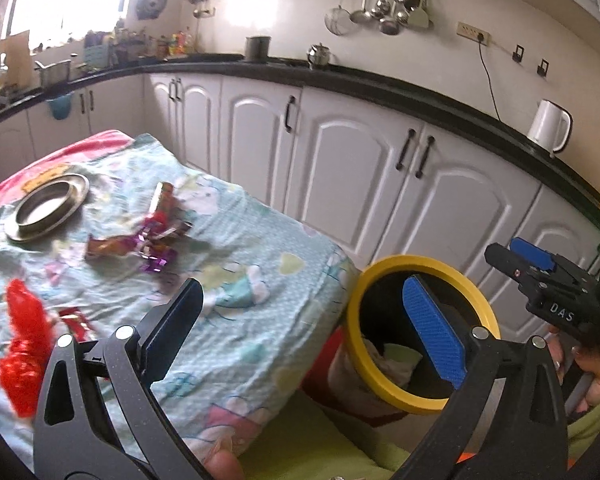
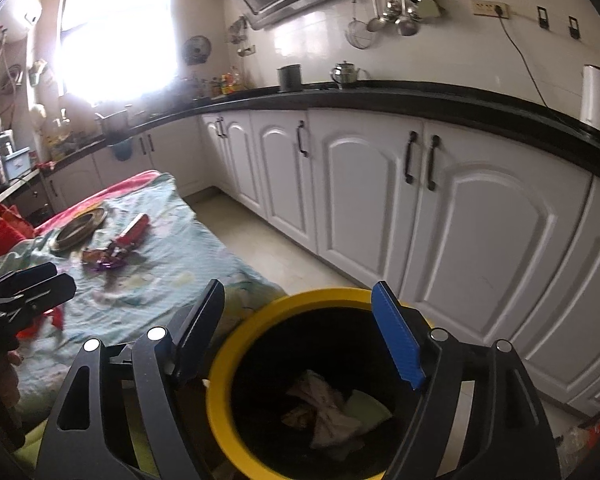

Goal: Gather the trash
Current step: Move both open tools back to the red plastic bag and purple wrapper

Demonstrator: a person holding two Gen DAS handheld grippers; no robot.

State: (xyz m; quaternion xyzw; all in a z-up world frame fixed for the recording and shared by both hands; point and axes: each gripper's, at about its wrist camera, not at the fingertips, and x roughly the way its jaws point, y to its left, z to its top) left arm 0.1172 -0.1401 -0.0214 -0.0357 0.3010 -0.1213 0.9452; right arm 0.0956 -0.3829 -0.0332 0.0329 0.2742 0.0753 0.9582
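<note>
Right tool (image 1: 540, 268), lettering "DAS"

Daylight from window (image 2: 112, 32), blown out to white glare in both views. Cabinets (image 2: 480, 240) evenly lit, soft shadows. Strong fisheye curvature of countertop (image 1: 420, 96); dark corner vignetting. Red wrapper (image 1: 24, 344) motion-blurred; overall slightly soft.

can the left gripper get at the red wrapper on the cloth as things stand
Probably yes. The left gripper is open and empty, and the red wrapper lies bare on the cloth just to its left, with nothing between them.
</note>
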